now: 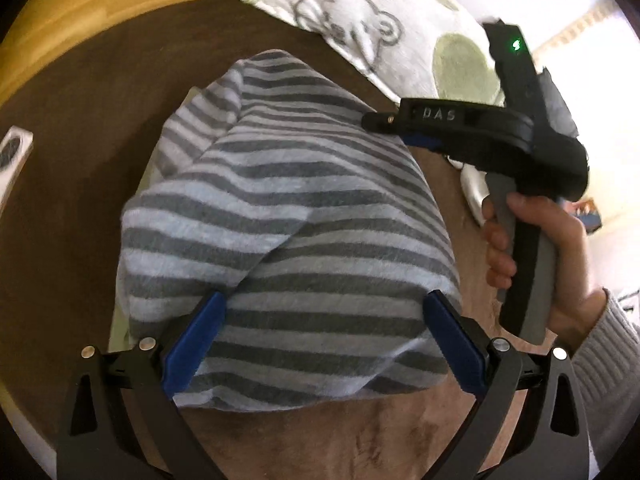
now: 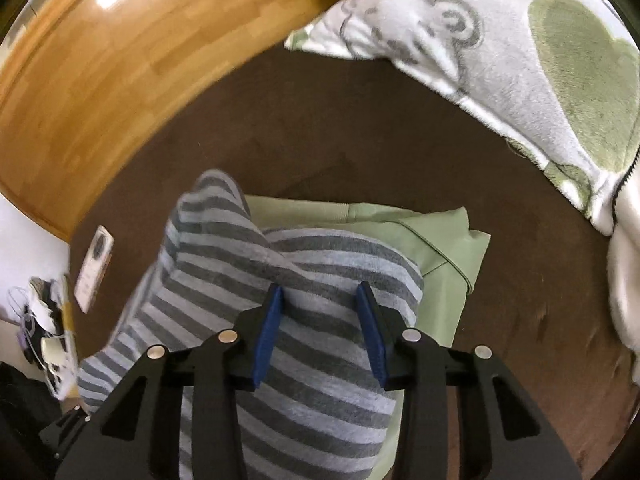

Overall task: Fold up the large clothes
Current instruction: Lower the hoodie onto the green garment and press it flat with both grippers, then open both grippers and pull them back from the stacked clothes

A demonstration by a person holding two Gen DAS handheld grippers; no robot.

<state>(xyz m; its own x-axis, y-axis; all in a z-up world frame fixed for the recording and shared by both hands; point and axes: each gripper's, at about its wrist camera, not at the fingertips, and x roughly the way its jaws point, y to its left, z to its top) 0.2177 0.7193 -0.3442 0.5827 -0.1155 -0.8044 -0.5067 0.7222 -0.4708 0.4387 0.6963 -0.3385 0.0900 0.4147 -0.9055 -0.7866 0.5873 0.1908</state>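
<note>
On the brown carpet [image 2: 360, 128], right next to a strip of wooden floor [image 2: 120, 60], a grey-and-light-blue striped top [image 1: 280, 208] is lying bunched up in a rumpled heap, and it's sitting on top of a folded pale green garment [image 2: 448, 240] that's peeking out along the far and right side in the right wrist view. So the striped one is basically covering most of the green one.

The left gripper [image 1: 324, 336] is hanging over the near edge of the striped top with its blue pads [image 1: 198, 344] standing wide apart; the cloth is lying between and under them, but they aren't pinching anything as far as I can see. The right gripper [image 2: 320, 332] is pointing down at the same top from the other side, its jaws partway in, with a hump of striped fabric sitting in the gap. Can't tell if the pads are actually biting the cloth or just framing it. In the left wrist view you can see that right gripper from the side, with the person's hand [image 1: 536, 248] wrapping around its grey handle and a knit sleeve [image 1: 604, 344] showing at the wrist.

Further back a fleecy white blanket [image 2: 500, 60] with green hearts and a bear drawing is lying on the carpet, and a white remote control [image 2: 94, 264] is sitting off to the left near the wood.
</note>
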